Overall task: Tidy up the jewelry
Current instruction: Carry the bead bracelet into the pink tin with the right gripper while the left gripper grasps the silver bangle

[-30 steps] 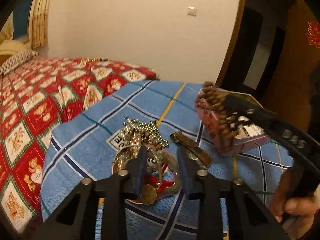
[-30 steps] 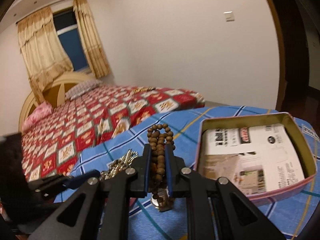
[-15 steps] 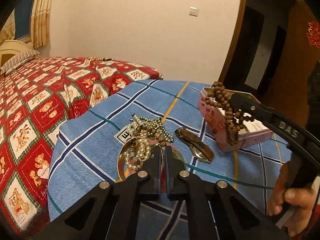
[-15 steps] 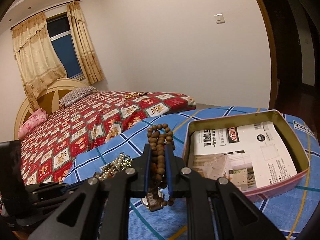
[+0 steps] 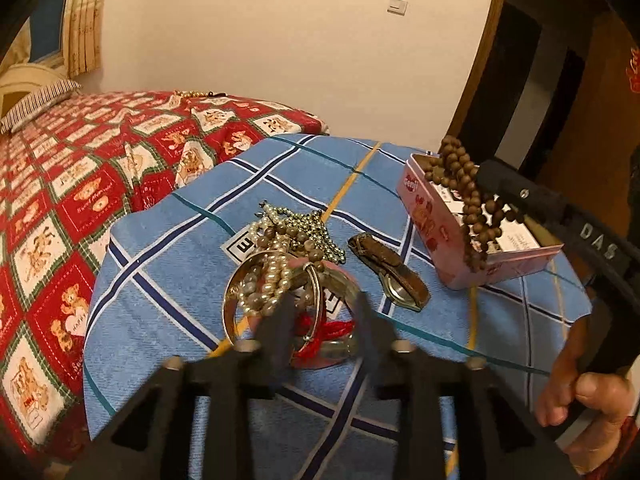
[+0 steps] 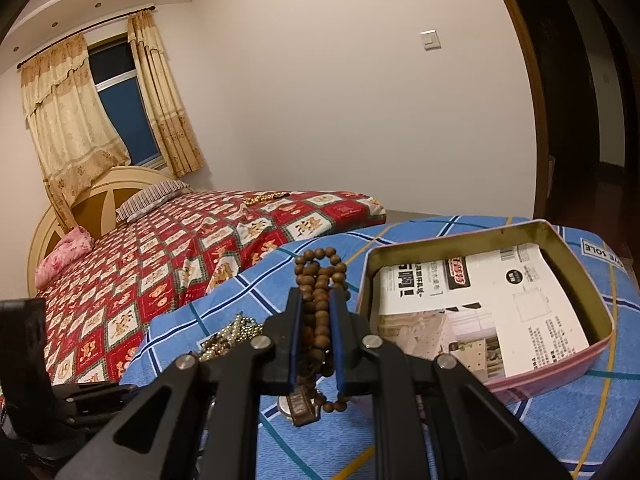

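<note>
- Right gripper (image 5: 494,178) arm, far right: raised letters "DAS".
- Blue cloth (image 6: 408,436) tag, far right corner: "SOLE", upside down.
- Bedspread (image 5: 60,208) squares: "HAPPY", faint.
- Paper sheet (image 6: 480,312) in pink tin (image 6: 540,380): Chinese print, unreadable.

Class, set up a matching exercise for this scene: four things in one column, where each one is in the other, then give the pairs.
1. brown wooden bead string
2. pink metal tin
3. brown leather-strap watch
4. pearl bead bracelets

a. lying flat between pile and tin
b. clamped in right hand-held gripper
c. draped over gold bangle
d. open, printed card inside

Pairs: 1-b, 2-d, 3-a, 4-c
</note>
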Demonstrator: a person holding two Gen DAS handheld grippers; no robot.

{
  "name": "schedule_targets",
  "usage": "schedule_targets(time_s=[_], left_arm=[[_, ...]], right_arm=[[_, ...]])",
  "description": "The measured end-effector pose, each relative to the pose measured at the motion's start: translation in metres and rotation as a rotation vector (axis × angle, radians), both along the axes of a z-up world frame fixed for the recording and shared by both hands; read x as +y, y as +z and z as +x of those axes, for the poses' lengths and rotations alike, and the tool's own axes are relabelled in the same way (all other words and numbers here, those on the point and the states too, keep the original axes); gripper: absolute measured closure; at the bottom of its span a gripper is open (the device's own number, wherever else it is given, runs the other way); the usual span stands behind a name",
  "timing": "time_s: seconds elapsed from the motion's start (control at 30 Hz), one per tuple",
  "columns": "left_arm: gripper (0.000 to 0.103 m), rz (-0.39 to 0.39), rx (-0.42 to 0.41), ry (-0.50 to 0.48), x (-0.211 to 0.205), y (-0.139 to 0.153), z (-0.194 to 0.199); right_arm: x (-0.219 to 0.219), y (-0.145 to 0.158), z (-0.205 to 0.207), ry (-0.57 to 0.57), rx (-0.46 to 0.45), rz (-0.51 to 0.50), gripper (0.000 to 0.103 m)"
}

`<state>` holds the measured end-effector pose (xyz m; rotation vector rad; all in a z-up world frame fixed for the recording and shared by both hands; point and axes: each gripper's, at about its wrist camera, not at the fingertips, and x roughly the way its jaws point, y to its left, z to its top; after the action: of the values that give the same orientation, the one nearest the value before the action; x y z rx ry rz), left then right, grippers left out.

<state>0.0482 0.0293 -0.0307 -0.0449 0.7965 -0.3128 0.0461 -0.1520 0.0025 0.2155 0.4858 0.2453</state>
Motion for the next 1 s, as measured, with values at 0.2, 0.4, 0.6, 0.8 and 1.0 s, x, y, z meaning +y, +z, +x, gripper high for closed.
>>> schedule_targets(time_s=[0.2,0.4,0.6,0.8,1.0], left_arm=[[0.079,0.041,-0.018,-0.02,-0.008,0.0,0.0],[0.099,-0.023,-0.051,-0.012,0.005,0.005,-0.004],[0.099,-0.103,-0.147,-0.012,0.012,0.027,-0.014],[0.099,-0.162,-0.283,-0.068,0.007,0.06,-0.027],[0.099,-0.199,-0.335,-0.128,-0.009,0.075,-0.026]], right_arm=[[-0.004,0.0,0.0,-0.009,0.002,0.008,0.087],[-0.008,0.003,-0.001,-0.024,-0.012,0.021,0.087],[-0.013,0.007,-0.005,-0.042,-0.033,0.036,0.087],[-0.029,0.015,-0.009,-0.085,-0.074,0.063,0.087],[-0.049,0.019,-0.009,-0.134,-0.091,0.086,0.087]])
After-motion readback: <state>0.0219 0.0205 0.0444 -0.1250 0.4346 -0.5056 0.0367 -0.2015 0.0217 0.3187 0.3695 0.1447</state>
